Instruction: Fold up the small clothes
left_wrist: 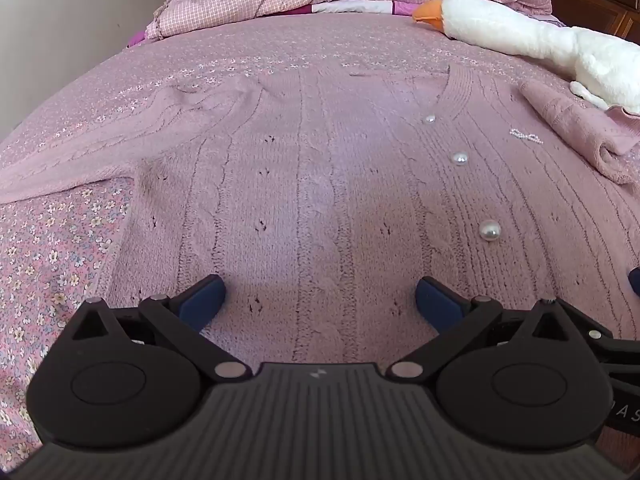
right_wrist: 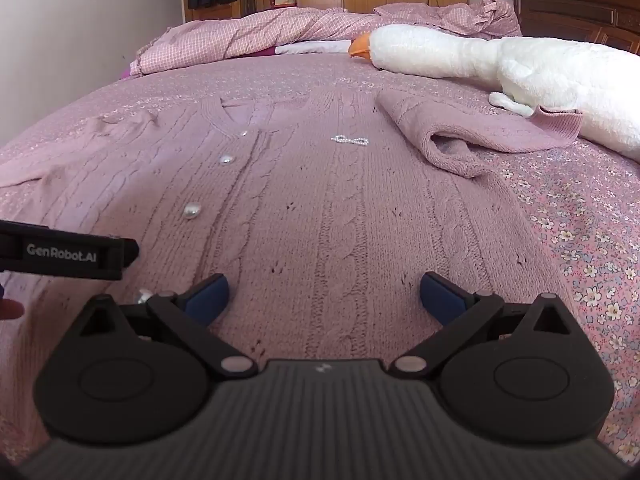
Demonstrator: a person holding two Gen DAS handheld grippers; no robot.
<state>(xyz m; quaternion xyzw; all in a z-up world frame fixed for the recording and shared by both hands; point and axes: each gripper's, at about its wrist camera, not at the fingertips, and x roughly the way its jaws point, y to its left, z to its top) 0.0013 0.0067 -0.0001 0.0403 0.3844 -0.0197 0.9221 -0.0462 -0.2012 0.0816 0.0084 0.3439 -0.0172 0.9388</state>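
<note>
— How is the left black two-finger gripper with blue pads (left_wrist: 320,300) standing?

— Low and level, its jaws spread wide, nothing between the blue pads (left_wrist: 202,300). Both fingers point straight ahead.

— And the right black two-finger gripper with blue pads (right_wrist: 324,298)?

— The same: jaws wide apart, pads (right_wrist: 442,298) empty, held low and facing forward.

— Are the two close together?

— Side by side. From the right one's camera the left gripper's black body shows at the left edge, and a fingertip of the person's hand (right_wrist: 10,310) peeks in just below it.
</note>
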